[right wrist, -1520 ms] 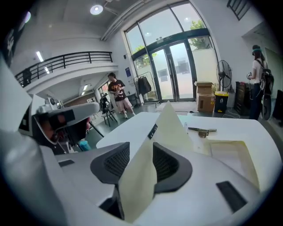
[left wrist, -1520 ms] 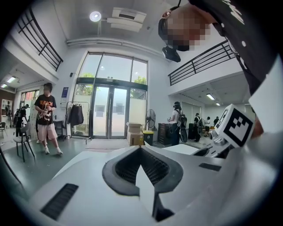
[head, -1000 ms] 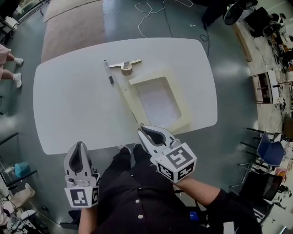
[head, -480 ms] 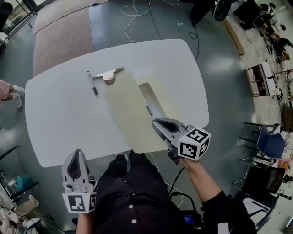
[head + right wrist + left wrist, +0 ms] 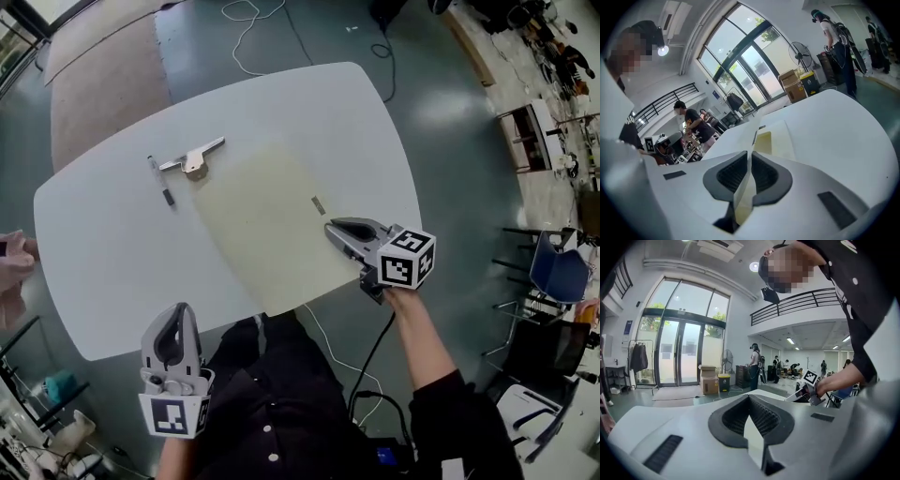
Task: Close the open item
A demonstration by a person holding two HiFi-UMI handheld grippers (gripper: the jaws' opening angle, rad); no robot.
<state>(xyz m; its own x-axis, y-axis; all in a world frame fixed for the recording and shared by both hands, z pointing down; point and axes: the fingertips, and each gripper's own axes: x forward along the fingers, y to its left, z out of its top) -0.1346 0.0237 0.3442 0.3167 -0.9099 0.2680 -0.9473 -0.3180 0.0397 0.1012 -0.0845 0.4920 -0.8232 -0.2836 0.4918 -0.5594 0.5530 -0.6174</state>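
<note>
A flat cream box (image 5: 267,220) lies on the white table (image 5: 103,253), its lid lowered almost onto the base, with a small clasp (image 5: 318,203) near the right edge. My right gripper (image 5: 330,226) is at that right edge, shut on the lid's rim. In the right gripper view the thin lid (image 5: 754,136) runs between the jaws of this gripper (image 5: 749,153), with a narrow gap above the base (image 5: 776,140); these jaws have just eased open slightly with the lid still between them. My left gripper (image 5: 179,309) hangs shut and empty off the table's near edge (image 5: 749,398).
A black pen (image 5: 159,180) and a metal tool with a wooden knob (image 5: 194,161) lie on the table beyond the box's far left corner. A white cable (image 5: 248,33) and a rug (image 5: 103,66) are on the floor behind. Chairs (image 5: 558,267) stand at right.
The lid, lying open a second ago, has swung over and down onto the base. My right gripper travelled with it to the box's right edge. The left gripper stayed below the table edge.
</note>
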